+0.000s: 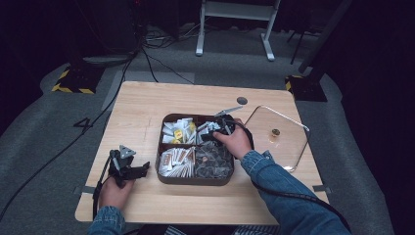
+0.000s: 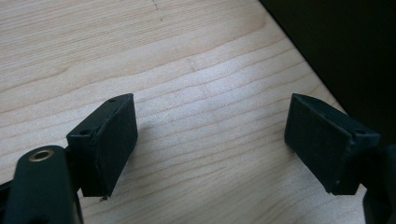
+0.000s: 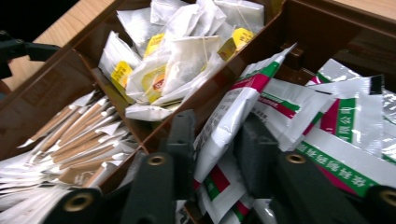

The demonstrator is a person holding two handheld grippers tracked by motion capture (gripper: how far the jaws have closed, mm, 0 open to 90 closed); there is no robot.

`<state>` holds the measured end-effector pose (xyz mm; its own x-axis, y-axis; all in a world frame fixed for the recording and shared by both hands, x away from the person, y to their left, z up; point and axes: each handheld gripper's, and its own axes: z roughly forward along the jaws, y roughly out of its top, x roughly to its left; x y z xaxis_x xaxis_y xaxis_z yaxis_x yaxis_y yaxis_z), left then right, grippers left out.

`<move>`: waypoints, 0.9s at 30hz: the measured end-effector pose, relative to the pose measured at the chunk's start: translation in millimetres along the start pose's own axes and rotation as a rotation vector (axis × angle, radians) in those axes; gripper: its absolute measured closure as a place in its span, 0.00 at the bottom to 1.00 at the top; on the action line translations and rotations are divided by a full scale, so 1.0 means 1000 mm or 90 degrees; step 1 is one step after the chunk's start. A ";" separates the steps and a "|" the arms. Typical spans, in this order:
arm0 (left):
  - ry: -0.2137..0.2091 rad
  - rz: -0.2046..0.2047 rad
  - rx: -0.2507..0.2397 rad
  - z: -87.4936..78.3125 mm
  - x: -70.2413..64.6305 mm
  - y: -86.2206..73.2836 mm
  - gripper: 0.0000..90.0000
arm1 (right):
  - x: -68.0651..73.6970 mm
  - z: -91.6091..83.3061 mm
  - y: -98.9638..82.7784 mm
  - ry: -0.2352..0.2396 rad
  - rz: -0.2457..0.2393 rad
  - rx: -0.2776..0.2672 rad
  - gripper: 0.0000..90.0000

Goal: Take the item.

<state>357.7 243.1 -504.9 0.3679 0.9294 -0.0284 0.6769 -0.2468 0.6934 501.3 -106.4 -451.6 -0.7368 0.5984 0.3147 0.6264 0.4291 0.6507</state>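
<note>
Looking along my right gripper, I see its two black jaws closed onto a silver sachet with red and green print, pinched upright between the pads in the right gripper view. That sachet stands among more of the same kind in one compartment of the brown divided box. Across the divider lies a heap of white tea bags with yellow tags, and in the compartment to their left a row of brown-and-white paper sticks.

From the high view, my right hand reaches over the box, which sits mid-table, and the sachet compartment is the far right one, under my gripper. The near right compartment holds dark packets.

My left gripper rests near the left front of the wooden table, just beside the box but apart from it. In the left gripper view its jaws stand wide apart with bare wood between them.

Farther right on the table lies a clear lid with a small brass knob, close to the box.
</note>
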 end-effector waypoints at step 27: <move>0.000 0.000 0.002 0.000 0.000 0.000 0.20 | 0.008 -0.051 0.012 -0.017 -0.043 -0.064 0.97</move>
<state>358.0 243.0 -504.8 0.3672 0.9297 -0.0283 0.6789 -0.2471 0.6914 489.5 -130.8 -405.9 -0.7687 0.5889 0.2499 0.5460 0.4005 0.7359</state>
